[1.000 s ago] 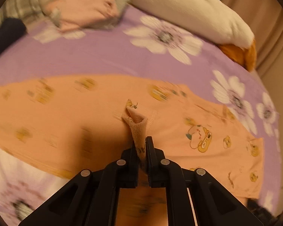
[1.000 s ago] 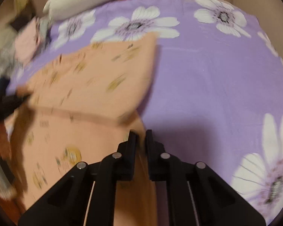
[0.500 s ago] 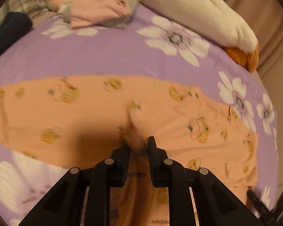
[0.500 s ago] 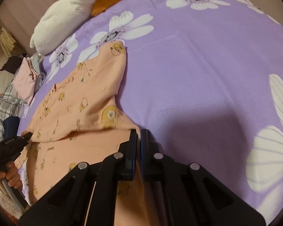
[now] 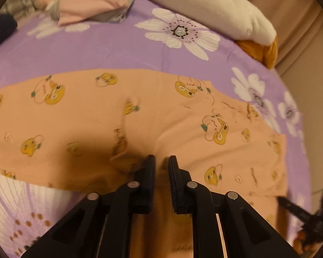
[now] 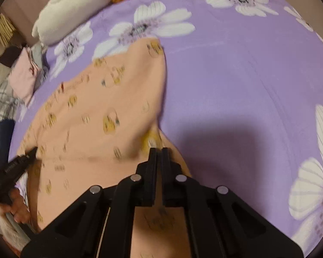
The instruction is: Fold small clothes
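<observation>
Right hand-held gripper (image 6: 159, 150) is closed tight at the edge of the orange printed garment (image 6: 97, 116) on the purple floral bedsheet (image 6: 236, 75) — left hand-held gripper (image 6: 33, 151) at the garment's far-left edge.

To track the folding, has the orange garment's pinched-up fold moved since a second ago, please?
Yes: the fold dropped flat, down away from the white flower.

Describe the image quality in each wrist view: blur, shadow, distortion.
Left wrist view: warm, dim light; fisheye bends the purple bedsheet; a dark shadow falls on the orange garment left of the left gripper; prints at far left are slightly smeared. Right wrist view: garment prints blur; the right gripper casts a broad shadow on the sheet.
</observation>
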{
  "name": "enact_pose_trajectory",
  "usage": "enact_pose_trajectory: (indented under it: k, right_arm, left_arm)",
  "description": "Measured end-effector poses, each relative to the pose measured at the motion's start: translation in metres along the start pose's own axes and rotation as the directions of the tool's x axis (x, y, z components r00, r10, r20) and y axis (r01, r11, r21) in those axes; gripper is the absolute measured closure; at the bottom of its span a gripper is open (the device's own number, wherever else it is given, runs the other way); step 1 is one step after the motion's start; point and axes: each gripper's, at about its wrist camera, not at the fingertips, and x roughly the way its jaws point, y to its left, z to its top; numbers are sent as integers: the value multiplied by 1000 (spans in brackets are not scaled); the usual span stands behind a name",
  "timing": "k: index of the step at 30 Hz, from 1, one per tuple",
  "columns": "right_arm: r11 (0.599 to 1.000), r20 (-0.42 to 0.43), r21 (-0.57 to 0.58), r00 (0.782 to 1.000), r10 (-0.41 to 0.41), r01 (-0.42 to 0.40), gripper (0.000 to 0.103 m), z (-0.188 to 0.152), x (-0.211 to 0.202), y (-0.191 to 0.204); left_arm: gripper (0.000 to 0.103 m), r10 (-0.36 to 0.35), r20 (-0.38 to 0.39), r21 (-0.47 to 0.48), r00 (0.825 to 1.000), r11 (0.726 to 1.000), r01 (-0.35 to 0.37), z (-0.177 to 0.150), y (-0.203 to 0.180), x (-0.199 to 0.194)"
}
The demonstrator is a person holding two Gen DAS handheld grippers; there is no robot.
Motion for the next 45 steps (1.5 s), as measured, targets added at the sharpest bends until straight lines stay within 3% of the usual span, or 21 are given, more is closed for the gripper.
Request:
enact_pose_trajectory:
  k: [2, 4, 6, 8, 10, 12, 14, 17, 20, 22, 24, 25, 26, 28, 30, 31, 33, 35, 40, 42, 45]
  right_arm:
    - [996, -18, 76, 999, 44, -42, 97, -5, -14, -11]
    - [986, 33, 103, 992, 126, -128, 91, -16, -35, -19]
    - [980, 79, 105, 983, 163, -171, 91, -31, -56, -21]
    - [977, 110, 101, 978, 178, -189, 90, -50, -78, -22]
    - [976, 122, 79, 974, 191, -202, 87, -64, -92, -20]
    - [978, 121, 49, 973, 194, -201, 87, -76, -102, -18]
    - [992, 124, 23, 985, 117, -121, 84, -81, -109, -11]
    - [1000, 120, -15, 992, 26, -24, 83, -83, -109, -7]
    - [998, 80, -10, 995, 55, -55, 83, -87, -104, -8]
    - [998, 63, -1, 996, 56, -56, 84, -90, -104, -6]
    - [1000, 62, -14, 998, 20, -19, 83, -93, -105, -1]
    - [1000, 69, -23, 998, -5, 6, 84, -93, -106, 1]
    - [999, 78, -36, 997, -19, 22, 84, -94, -109, 4]
    - [998, 91, -51, 996, -23, 27, 83, -95, -114, 7]
    - [998, 98, -55, 995, -26, 31, 83, -94, -117, 7]
    - [998, 100, -57, 995, -23, 29, 83, -94, -118, 5]
    - [998, 106, -53, 994, -12, 18, 83, -92, -117, 2]
    - [999, 122, -52, 993, -3, 9, 83, -88, -114, -2]
    - [999, 133, -52, 991, 4, 3, 84, -53, -75, -10]
    - [997, 114, -38, 991, 64, -60, 84, -35, -56, -11]
    - [997, 94, -13, 992, 81, -80, 84, -21, -34, -10]
  left_arm:
    - [87, -20, 4, -58, 1000, 998, 21, 6, 18, -23]
    - [73, -20, 89, -132, 996, 991, 32, 13, 46, -58]
    - [27, -77, 184, -229, 980, 966, 119, 15, 86, -94]
    - [15, -117, 250, -330, 961, 923, 199, 14, 128, -119]
    - [15, -142, 290, -434, 947, 862, 262, 7, 179, -139]
    - [15, -102, 306, -527, 947, 810, 257, -5, 218, -150]
    - [15, -58, 324, -611, 944, 749, 256, -20, 258, -154]
    - [15, -100, 347, -690, 933, 646, 326, -36, 297, -143]
    - [22, -117, 417, -691, 901, 604, 398, -35, 309, -136]
    - [40, -152, 420, -667, 895, 617, 418, -21, 312, -130]
    - [68, -178, 345, -688, 922, 620, 377, -5, 313, -106]
    - [88, -151, 297, -720, 943, 613, 325, -2, 313, -95]
    - [95, -117, 280, -732, 953, 615, 291, 0, 312, -87]
    - [95, -72, 286, -730, 955, 630, 266, 1, 305, -90]
    - [97, 7, 244, -717, 970, 675, 175, 9, 293, -95]
    - [97, 92, 188, -676, 978, 734, 61, 22, 279, -99]
    - [98, 240, 114, -550, 964, 823, -140, 42, 243, -107]
    - [98, 289, 137, -419, 948, 884, -208, 50, 207, -117]
    - [98, 149, 212, -143, 966, 982, -120, 78, 55, -126]
    - [98, 59, 210, 8, 976, 998, -62, 74, -20, -114]
    - [98, -41, 151, 173, 988, 985, 14, 55, -113, -74]
